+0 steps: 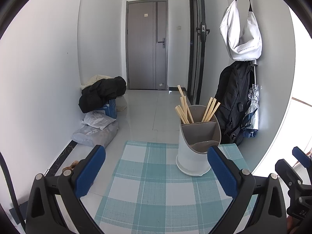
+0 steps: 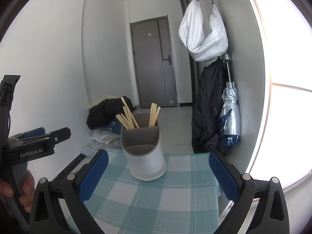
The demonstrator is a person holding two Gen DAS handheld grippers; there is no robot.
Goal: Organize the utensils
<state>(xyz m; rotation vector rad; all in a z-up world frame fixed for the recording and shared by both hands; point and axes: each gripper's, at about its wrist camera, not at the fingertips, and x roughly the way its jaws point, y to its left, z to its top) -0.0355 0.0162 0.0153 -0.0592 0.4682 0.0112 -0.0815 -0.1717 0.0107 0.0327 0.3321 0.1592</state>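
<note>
Blue pads of left gripper [image 1: 156, 173] sit wide apart w/ nothing between them, over the teal checked tablecloth [image 1: 148, 195]. Right gripper [image 2: 158, 173] likewise spread wide and empty. Utensil holder [image 1: 195, 148], white w/ grey divided insert, stands upright on the cloth: ahead and right of left gripper, just beyond its right pad; in right wrist view it's ahead, slightly left of centre, apart from both pads. Wooden chopsticks [image 1: 185, 109] lean in two bunches in the rear compartments; front compartment looks bare.

Only right wrist view shows a hand [image 2: 23, 191] gripping the left gripper's handle, at far left. Only left wrist view shows plastic-wrapped parcels [image 1: 97, 130] on the floor clearly, ahead-left. Both show door [image 1: 147, 48], white bag [image 1: 241, 39], black backpack [image 1: 232, 101], folded umbrella [image 1: 253, 109].
</note>
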